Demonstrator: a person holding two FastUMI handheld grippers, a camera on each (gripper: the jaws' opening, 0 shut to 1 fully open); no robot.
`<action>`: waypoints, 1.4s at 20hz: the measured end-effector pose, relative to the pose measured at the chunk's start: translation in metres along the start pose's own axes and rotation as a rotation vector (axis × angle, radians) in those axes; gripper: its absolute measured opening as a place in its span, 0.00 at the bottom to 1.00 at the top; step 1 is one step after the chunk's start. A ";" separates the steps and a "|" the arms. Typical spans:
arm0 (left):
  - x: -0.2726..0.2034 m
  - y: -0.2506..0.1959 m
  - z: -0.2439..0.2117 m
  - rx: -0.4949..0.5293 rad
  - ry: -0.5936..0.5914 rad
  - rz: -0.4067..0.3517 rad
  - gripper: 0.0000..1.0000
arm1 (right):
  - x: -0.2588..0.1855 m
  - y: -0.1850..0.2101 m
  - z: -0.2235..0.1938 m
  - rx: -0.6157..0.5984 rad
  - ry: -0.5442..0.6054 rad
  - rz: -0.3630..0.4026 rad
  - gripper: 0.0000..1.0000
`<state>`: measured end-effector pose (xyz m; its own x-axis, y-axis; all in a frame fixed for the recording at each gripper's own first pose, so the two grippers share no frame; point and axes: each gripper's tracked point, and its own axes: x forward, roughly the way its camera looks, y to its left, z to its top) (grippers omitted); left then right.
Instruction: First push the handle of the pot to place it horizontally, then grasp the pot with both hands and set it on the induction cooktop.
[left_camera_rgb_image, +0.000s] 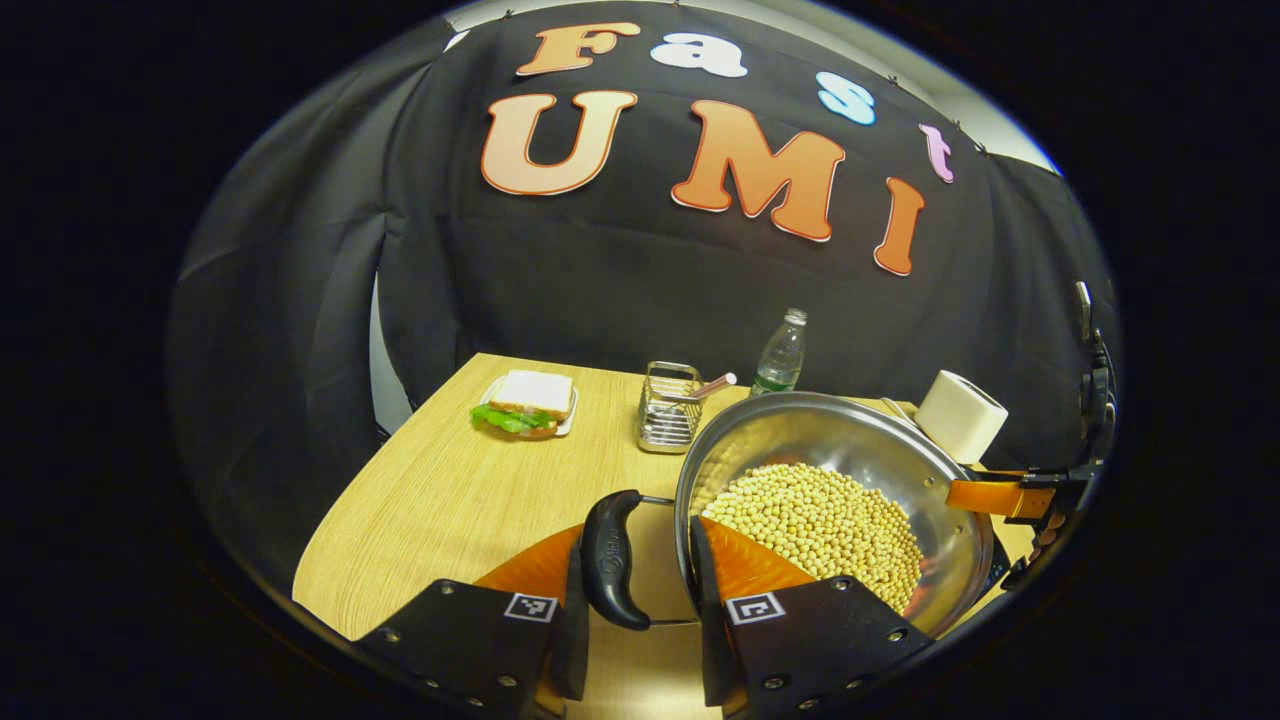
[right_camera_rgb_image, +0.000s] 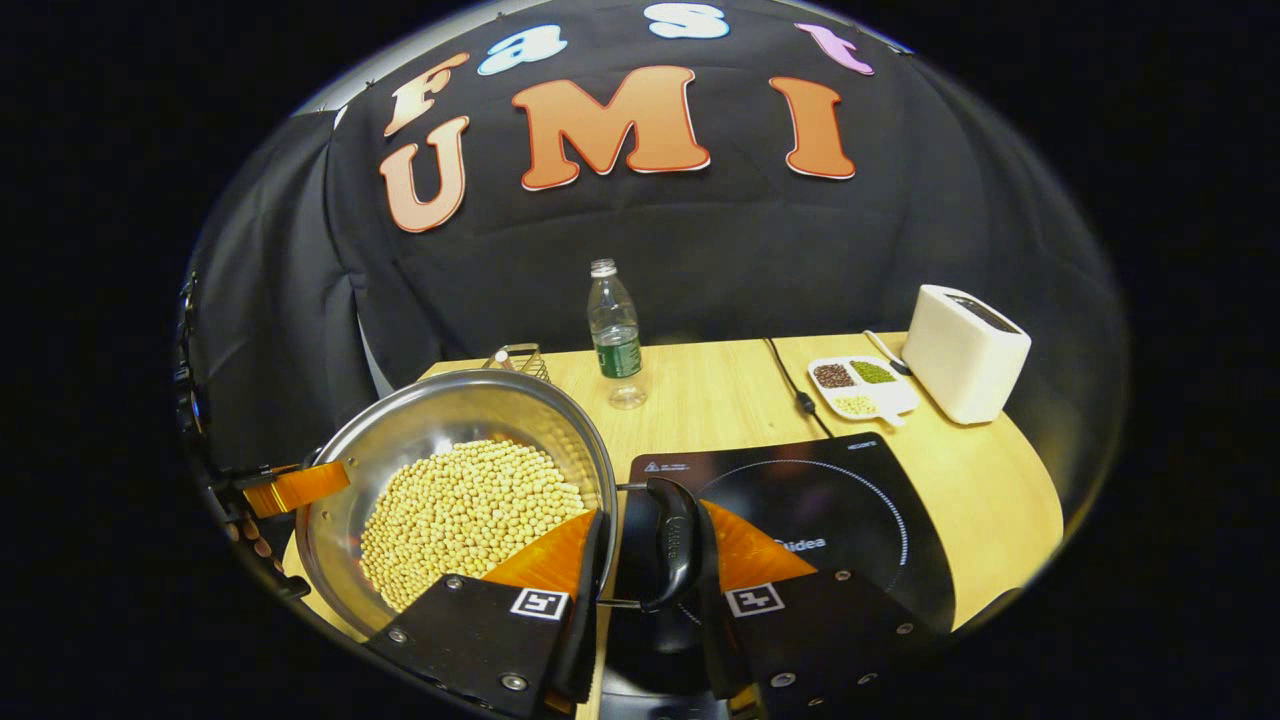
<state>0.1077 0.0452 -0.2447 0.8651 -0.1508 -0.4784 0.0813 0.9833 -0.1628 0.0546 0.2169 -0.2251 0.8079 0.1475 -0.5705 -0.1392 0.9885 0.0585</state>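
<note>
Handle step: judged done; both side handles of the pot (left_camera_rgb_image: 830, 500) lie level, each sitting between a gripper's fingers.
Left gripper (left_camera_rgb_image: 635, 590): its fingers bracket the pot's left handle (left_camera_rgb_image: 612, 560), one on the outside of the grip and one against the pot wall; whether both actually press on the grip I cannot tell, since a narrow gap may remain.
Right gripper (right_camera_rgb_image: 648, 590): likewise set around the right handle (right_camera_rgb_image: 672, 545), inner finger along the pot rim, outer finger just beside the grip; contact on both sides is unclear from here.
Pot position: directly ahead of both tools, slightly tilted in each view, half full of soybeans (right_camera_rgb_image: 465, 515); it looks raised off the table (left_camera_rgb_image: 450, 480), though that is hard to confirm.
Cooktop: the induction cooktop (right_camera_rgb_image: 850, 510) lies ahead and to the outer side of the right gripper, just beside the pot, its ring bare.
Left to do: carry the pot over the ring, set it down level, release both handles.
Risk: beans could spill if the tilt grows.
</note>
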 end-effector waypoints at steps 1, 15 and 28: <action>0.000 -0.010 0.002 0.005 0.000 -0.005 0.46 | -0.004 -0.008 0.003 0.006 -0.002 -0.003 0.43; 0.007 -0.154 -0.006 0.058 0.054 -0.094 0.46 | -0.049 -0.143 0.004 0.102 -0.007 -0.094 0.38; 0.038 -0.230 -0.038 0.090 0.144 -0.133 0.46 | -0.038 -0.222 -0.019 0.162 0.049 -0.136 0.43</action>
<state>0.1028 -0.1903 -0.2582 0.7646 -0.2867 -0.5772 0.2398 0.9578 -0.1581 0.0438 -0.0088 -0.2324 0.7839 0.0142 -0.6208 0.0668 0.9920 0.1070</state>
